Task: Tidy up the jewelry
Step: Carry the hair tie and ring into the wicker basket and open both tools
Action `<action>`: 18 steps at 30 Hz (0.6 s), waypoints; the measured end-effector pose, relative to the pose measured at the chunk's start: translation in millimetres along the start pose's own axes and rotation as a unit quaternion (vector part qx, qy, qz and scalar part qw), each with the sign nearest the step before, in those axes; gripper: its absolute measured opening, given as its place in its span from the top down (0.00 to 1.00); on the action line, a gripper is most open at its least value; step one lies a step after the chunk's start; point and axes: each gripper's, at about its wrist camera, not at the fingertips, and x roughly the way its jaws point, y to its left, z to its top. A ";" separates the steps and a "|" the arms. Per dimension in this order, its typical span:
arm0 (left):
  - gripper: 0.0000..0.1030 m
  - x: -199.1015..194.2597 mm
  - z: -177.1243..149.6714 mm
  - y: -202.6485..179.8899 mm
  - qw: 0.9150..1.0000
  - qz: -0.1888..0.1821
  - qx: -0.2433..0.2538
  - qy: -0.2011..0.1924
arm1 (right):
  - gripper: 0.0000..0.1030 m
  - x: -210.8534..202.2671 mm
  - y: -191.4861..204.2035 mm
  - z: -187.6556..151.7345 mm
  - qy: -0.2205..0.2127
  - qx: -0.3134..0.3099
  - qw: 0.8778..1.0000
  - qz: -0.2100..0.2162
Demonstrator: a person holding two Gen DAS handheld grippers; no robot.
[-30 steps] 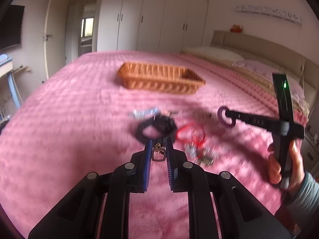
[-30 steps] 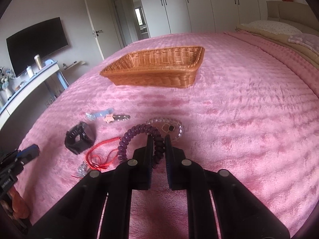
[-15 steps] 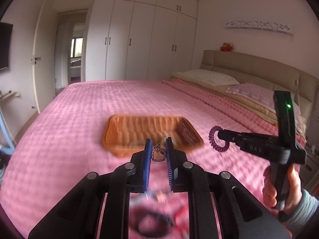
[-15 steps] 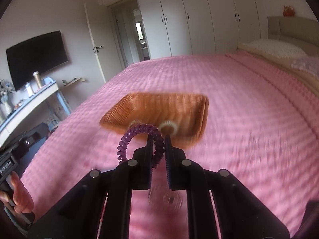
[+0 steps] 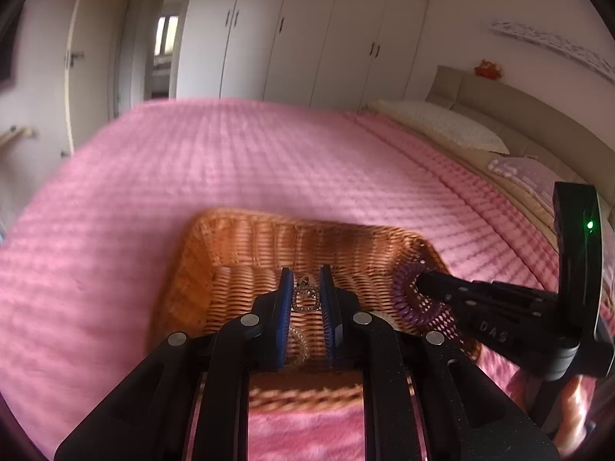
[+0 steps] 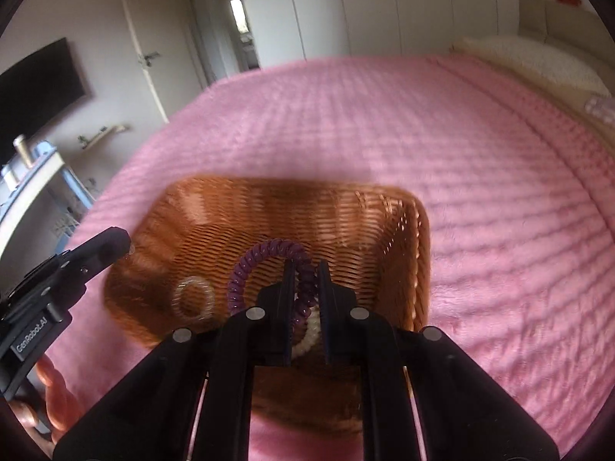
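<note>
A brown wicker basket (image 5: 238, 253) sits on the pink bed, also in the right wrist view (image 6: 215, 207). My left gripper (image 5: 306, 299) is shut on a small silver square ring (image 5: 306, 296) and holds it over the basket. My right gripper (image 6: 306, 292) is shut on a purple spiral hair tie (image 6: 265, 253) over the basket's right part; the tie also shows in the left wrist view (image 5: 403, 296). A pale beaded bracelet (image 6: 192, 299) and another pale bracelet (image 6: 307, 336) lie inside the basket.
The pink bedspread (image 5: 230, 169) spreads all around the basket. Pillows (image 5: 442, 123) and a headboard lie at the far right. White wardrobes (image 5: 307, 30) stand behind. A desk (image 6: 27, 176) and wall TV (image 6: 34, 88) are at the left.
Both grippers have moved forward from the loose jewelry on the bed to above the basket, each still holding its item. The basket now fills the near view.
</note>
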 end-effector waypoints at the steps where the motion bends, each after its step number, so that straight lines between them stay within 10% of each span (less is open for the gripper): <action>1: 0.88 5.9 -0.4 1.0 1.000 -0.001 -0.003 0.007 | 0.91 7.3 -0.7 0.5 0.008 0.004 1.000 -0.002; 13: 0.87 45.4 -14.8 7.3 0.997 -0.007 -0.023 0.068 | 0.90 31.1 -3.1 -1.1 0.051 0.010 0.999 -0.015; 18: 0.63 11.3 -12.2 10.2 0.998 -0.032 -0.024 0.043 | 0.73 5.1 -4.6 -1.1 0.030 0.008 1.000 -0.005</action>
